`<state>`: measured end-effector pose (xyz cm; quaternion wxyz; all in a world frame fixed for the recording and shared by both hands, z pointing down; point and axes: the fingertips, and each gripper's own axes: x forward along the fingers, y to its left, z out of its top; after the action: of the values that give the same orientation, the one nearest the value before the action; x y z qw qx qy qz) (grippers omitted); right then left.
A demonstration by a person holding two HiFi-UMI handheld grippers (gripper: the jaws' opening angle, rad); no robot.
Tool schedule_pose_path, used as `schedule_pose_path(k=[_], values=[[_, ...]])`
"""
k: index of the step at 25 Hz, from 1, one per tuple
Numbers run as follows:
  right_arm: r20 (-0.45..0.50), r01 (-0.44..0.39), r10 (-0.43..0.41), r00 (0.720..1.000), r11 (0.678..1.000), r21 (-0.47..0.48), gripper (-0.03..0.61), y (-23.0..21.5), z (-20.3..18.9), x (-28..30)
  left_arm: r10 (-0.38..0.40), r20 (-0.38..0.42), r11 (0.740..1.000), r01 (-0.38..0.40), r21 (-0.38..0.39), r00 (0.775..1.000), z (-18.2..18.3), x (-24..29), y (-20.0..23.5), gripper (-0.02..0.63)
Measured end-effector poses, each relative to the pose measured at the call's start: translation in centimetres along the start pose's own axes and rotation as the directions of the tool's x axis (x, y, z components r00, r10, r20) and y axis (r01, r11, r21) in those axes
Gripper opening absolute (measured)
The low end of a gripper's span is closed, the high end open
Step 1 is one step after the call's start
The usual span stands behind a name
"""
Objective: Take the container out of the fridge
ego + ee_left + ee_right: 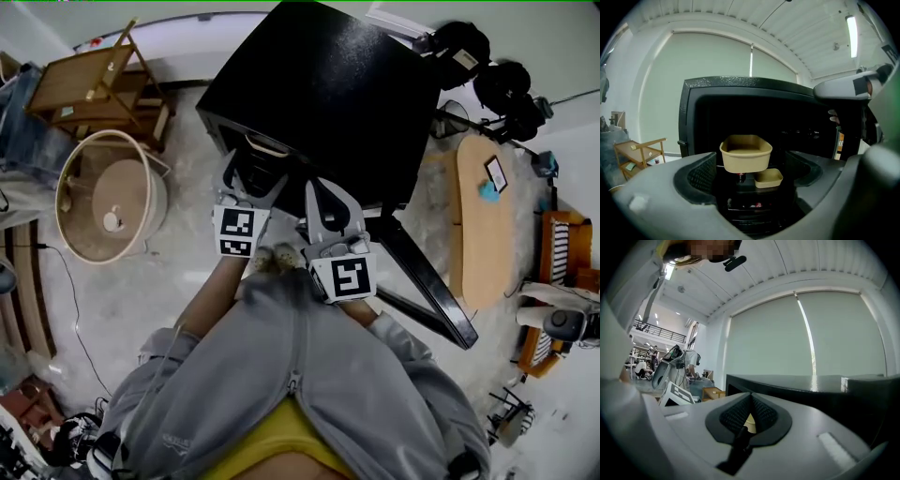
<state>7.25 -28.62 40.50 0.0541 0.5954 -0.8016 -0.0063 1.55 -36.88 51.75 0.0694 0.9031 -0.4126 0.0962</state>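
The black fridge (328,84) stands open in front of me. In the left gripper view a tan oval container (746,152) sits on a shelf inside, with a smaller tan container (768,178) just below and to its right. My left gripper (750,172) is open wide; its pads stand on either side of the tan container without touching it. From above, the left gripper (255,173) reaches into the fridge mouth, just below the container's rim (267,145). My right gripper (326,208) hovers beside it, shut (750,414) and empty.
The fridge door (422,277) hangs open to the right. On the floor to the left stands a round tan tub (108,197), with a wooden cart (94,89) behind it. A long wooden table (483,220) stands at the right. My grey sleeves fill the bottom.
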Motion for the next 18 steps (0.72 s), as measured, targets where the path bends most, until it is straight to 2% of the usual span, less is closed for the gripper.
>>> schedule_pose_path(k=[8, 18], values=[[-0.022, 0.024, -0.023, 0.999, 0.999, 0.045, 0.0, 0.2, -0.6, 1.0, -0.013, -0.018, 1.0, 0.013, 0.009, 1.0, -0.8, 3.5, 0.7, 0.506], [-0.048, 0.07, -0.067, 0.997, 0.996, 0.05, 0.0, -0.5, -1.5, 0.9, -0.041, -0.055, 0.999, 0.042, 0.024, 0.998, -1.4, 6.9, 0.9, 0.512]])
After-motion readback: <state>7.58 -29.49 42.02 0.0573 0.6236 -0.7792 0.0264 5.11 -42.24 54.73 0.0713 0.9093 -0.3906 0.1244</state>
